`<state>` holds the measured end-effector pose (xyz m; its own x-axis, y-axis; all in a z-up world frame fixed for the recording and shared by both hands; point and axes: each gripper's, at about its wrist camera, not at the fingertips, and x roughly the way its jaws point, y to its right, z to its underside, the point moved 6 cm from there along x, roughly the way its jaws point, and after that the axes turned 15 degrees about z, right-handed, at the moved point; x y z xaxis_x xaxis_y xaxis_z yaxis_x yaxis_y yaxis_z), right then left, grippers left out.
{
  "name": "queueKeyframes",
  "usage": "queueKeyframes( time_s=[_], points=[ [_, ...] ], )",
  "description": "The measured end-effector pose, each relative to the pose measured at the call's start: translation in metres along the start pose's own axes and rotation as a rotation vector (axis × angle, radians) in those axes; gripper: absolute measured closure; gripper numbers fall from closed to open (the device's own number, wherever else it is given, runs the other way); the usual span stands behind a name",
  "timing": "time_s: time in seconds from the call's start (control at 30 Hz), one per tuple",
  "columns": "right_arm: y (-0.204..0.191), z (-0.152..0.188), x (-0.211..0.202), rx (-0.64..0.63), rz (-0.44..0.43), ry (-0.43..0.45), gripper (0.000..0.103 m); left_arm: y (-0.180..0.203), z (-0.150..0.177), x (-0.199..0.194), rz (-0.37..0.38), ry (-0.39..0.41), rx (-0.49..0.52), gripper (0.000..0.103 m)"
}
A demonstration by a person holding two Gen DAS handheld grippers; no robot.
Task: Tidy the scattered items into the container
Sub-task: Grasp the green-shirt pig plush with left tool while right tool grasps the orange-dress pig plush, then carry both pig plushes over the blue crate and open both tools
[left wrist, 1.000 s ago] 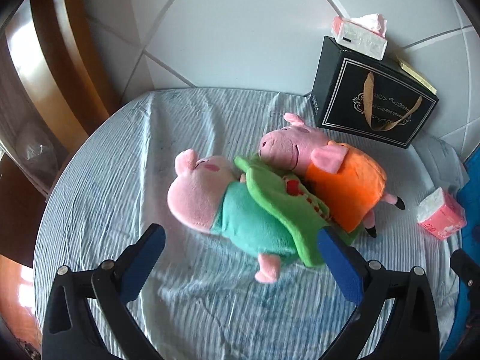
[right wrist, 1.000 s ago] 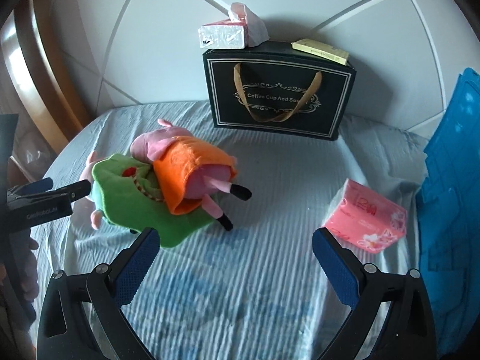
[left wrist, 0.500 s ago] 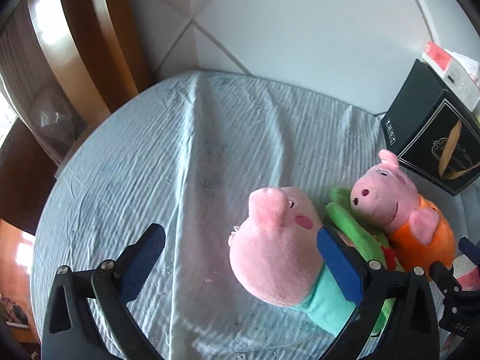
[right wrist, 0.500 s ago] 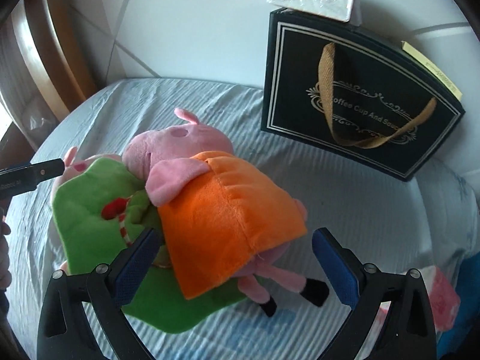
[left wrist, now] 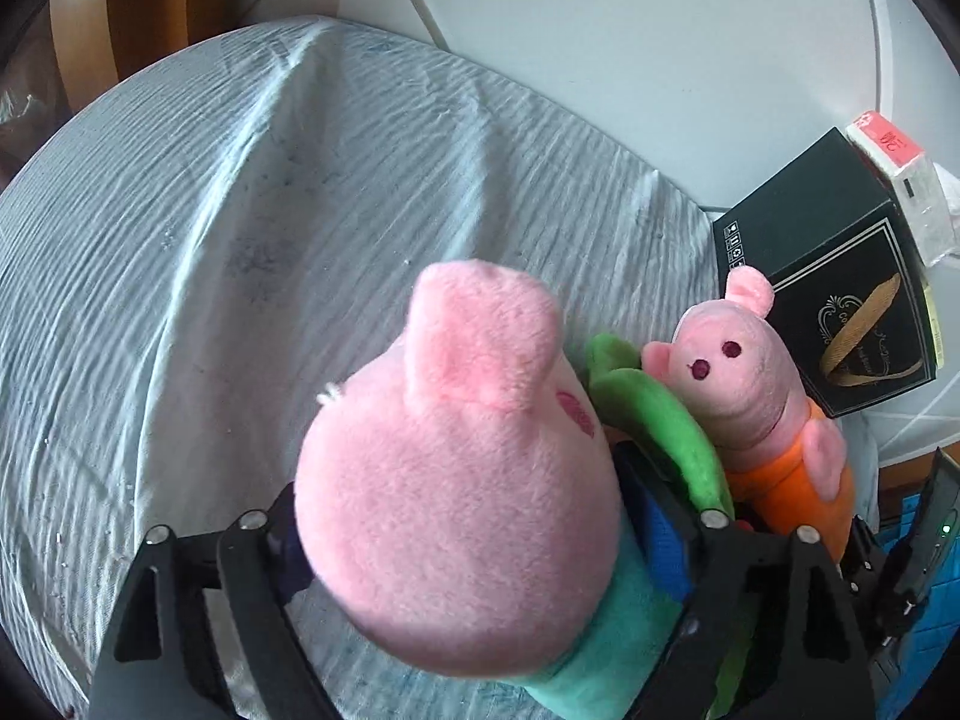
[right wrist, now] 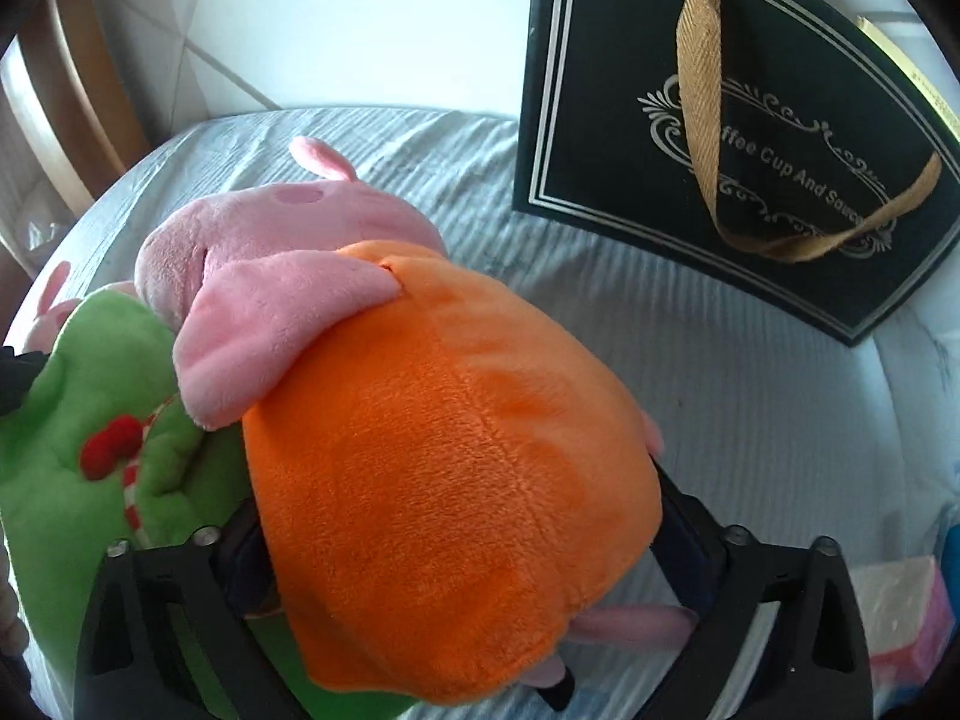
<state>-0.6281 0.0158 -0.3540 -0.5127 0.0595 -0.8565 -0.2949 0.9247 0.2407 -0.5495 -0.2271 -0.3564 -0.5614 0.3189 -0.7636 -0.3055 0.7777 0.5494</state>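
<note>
Both wrist views angled steeply down, very close over the plush pile: left above the teal-shirted pig [left wrist: 456, 516], right above the orange-dressed pig [right wrist: 444, 480], sharing the black gift box [right wrist: 738, 120] behind.

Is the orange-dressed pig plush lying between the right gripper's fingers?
Yes: the orange-dressed pig plush fills the gap between the right gripper's closing jaws on the bed.
</note>
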Motion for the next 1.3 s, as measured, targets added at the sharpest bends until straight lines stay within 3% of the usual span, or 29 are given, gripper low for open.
queueKeyframes(
  time_s=[0.13, 0.3, 0.6, 0.83, 1.07, 1.3],
  points=[
    [0.007, 0.007, -0.019, 0.044, 0.008, 0.023, 0.018, 0.017, 0.004, -0.019, -0.024, 0.041, 0.096, 0.032],
    [0.023, 0.015, -0.052, 0.09, 0.012, 0.052, 0.019, 0.043, 0.004, -0.063, -0.148, 0.139, 0.284, 0.034],
    [0.042, 0.019, -0.137, 0.113, 0.048, 0.156, 0.019, 0.07, 0.009, -0.16, -0.185, 0.26, 0.334, 0.034],
    [0.055, 0.041, -0.217, 0.133, 0.098, 0.24, 0.019, 0.091, 0.033, -0.229, -0.215, 0.325, 0.395, 0.034],
    [0.09, 0.068, -0.316, 0.223, 0.177, 0.353, 0.019, 0.134, 0.067, -0.295, -0.182, 0.402, 0.528, 0.034],
    [0.14, 0.121, -0.416, 0.344, 0.31, 0.436, 0.018, 0.204, 0.113, -0.337, -0.058, 0.448, 0.679, 0.034]
  ],
)
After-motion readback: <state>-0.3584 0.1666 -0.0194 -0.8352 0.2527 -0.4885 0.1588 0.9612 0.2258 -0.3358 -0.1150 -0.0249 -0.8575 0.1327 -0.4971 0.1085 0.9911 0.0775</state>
